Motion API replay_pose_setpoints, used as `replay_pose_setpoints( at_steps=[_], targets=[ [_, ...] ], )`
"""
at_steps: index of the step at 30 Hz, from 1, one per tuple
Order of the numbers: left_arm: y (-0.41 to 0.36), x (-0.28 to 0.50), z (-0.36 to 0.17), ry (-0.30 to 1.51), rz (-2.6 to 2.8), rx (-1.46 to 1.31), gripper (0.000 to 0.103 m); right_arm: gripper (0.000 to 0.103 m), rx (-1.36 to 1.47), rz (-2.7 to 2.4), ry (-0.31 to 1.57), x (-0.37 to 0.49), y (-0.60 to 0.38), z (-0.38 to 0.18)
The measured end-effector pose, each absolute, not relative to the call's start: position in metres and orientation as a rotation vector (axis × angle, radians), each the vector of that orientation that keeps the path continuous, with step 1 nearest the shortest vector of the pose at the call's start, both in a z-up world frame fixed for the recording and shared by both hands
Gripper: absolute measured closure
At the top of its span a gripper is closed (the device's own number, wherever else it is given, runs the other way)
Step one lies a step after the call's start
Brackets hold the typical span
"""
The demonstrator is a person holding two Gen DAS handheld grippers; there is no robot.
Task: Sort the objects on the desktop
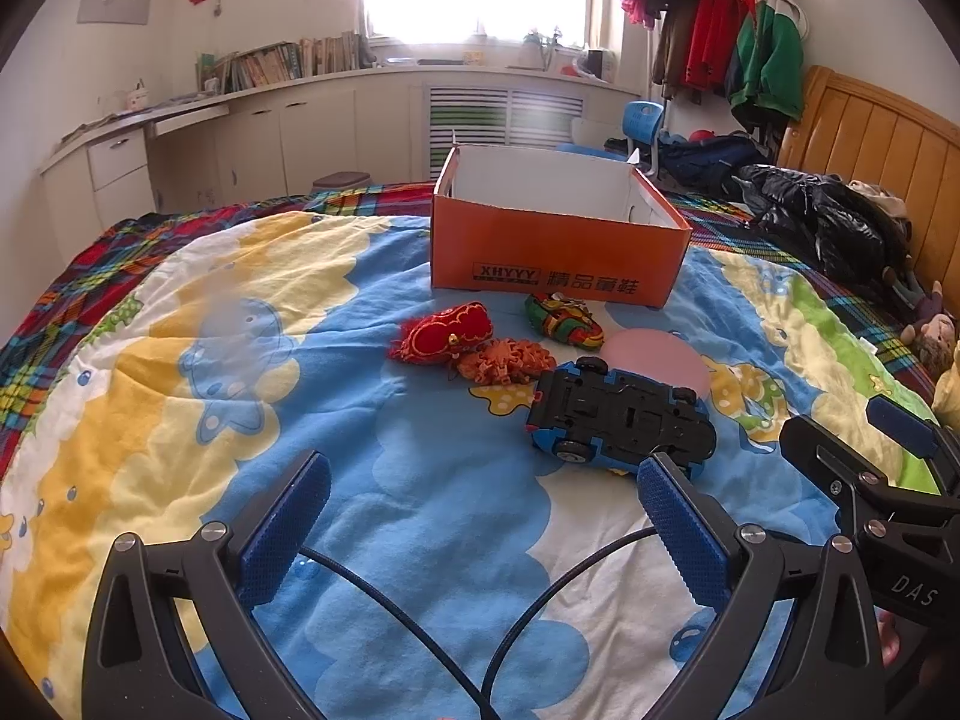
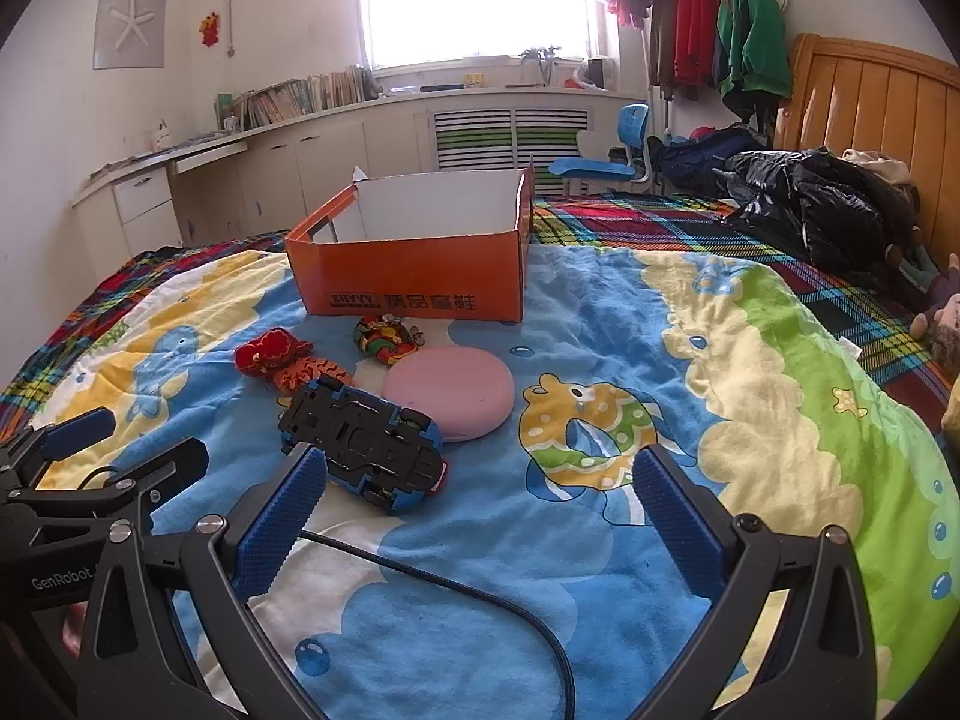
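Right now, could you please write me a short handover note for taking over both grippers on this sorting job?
Left gripper: open, empty, above the quilt.
Right gripper: open, empty.
Orange box: upright on the bed; what shows of its inside is empty.
In front of it, all on the quilt: upside-down blue toy car, pink round case, red plush toy, orange toy, green-red toy.
Done: nothing sorted yet.
Left: all five items.
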State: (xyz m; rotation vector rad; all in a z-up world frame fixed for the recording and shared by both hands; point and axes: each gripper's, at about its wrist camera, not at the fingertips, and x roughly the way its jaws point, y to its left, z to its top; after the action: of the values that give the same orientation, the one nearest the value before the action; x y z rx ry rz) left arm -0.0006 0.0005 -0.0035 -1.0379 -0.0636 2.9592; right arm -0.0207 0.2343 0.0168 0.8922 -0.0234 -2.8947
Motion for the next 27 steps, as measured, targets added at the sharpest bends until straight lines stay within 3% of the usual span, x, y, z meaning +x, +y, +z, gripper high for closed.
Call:
replay_pose_setpoints(
  at_steps=[27],
  targets=[
    [0.0008,-0.0015,-0.0025,-0.023,2.957,-1.048,0.001,0.0,0.906,-2.886,-0.019,-0.0213,0.2327,0.0156]
  ],
)
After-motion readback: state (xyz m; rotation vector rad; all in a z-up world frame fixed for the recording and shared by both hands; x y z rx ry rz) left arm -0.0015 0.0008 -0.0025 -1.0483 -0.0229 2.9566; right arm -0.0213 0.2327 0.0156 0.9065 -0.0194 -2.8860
